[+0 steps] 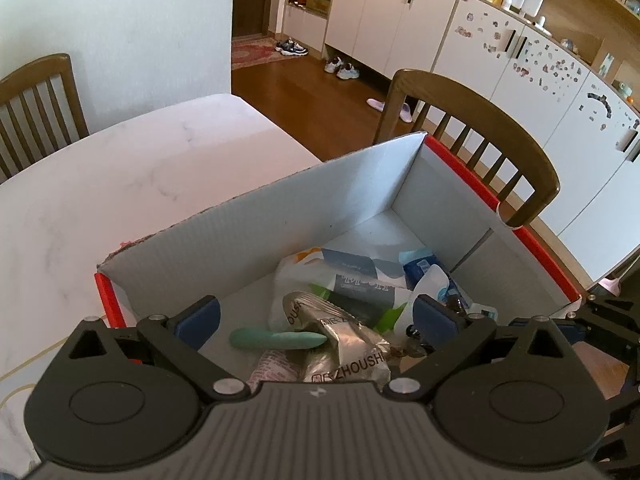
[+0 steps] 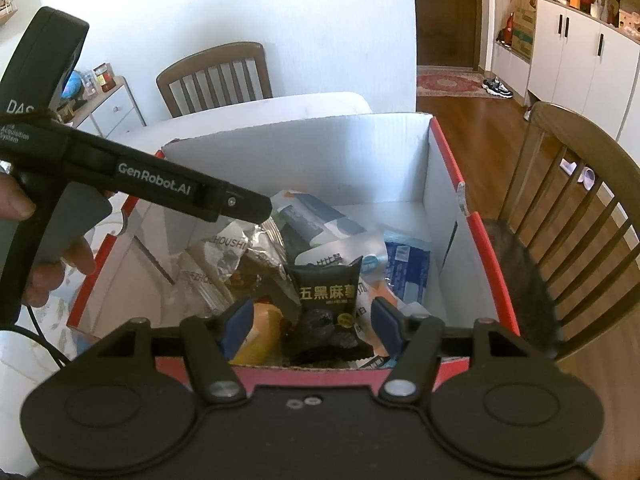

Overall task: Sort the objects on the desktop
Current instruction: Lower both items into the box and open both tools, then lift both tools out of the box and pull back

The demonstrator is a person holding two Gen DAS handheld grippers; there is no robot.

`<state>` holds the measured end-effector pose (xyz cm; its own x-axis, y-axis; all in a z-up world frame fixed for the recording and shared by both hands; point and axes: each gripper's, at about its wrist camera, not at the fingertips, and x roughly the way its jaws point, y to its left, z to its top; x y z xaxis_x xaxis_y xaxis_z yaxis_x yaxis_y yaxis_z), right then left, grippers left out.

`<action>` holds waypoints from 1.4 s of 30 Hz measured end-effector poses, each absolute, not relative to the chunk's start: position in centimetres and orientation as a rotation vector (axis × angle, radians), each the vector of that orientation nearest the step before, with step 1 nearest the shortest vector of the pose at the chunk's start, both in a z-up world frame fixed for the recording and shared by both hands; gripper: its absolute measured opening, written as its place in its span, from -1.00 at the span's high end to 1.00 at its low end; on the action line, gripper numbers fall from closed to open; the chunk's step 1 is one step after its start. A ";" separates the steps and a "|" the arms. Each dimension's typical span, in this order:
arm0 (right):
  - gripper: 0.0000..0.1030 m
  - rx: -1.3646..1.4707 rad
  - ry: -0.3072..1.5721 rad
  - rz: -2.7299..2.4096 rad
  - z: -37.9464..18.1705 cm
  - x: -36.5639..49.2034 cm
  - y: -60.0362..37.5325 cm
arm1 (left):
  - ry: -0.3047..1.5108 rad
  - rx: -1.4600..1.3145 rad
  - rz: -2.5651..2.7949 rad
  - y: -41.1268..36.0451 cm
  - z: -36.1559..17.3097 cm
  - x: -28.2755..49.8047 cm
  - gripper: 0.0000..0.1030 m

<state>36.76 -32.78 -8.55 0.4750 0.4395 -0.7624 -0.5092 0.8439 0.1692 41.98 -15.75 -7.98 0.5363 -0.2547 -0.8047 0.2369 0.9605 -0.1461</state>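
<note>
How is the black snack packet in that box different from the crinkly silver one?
The black snack packet is dark with bold yellow characters; the silver packet is shiny foil with black Latin lettering.
The black packet looks plump and fairly smooth; the silver one is crumpled and creased.
The black packet lies between the right gripper's open fingers, untouched; the silver one lies below the left gripper, partly under a mint-green object.
Both rest inside the red-rimmed box.

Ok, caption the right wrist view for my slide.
Open right gripper above a black snack packet in the box.

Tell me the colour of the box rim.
Red rim, clearest in the right wrist view.
</note>
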 end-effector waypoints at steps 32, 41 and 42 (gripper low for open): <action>-0.40 -0.096 0.812 0.618 -4.0 32.7 -32.7 | 0.765 -0.036 -0.234 -12.8 -2.1 32.0 -1.00; -0.75 -0.066 0.776 0.630 -3.1 31.3 -33.2 | 0.742 -0.016 -0.204 -11.9 -1.2 28.3 -1.00; -0.82 -0.065 0.770 0.633 -3.1 31.1 -33.2 | 0.747 -0.015 -0.202 -11.9 -1.2 28.0 -1.00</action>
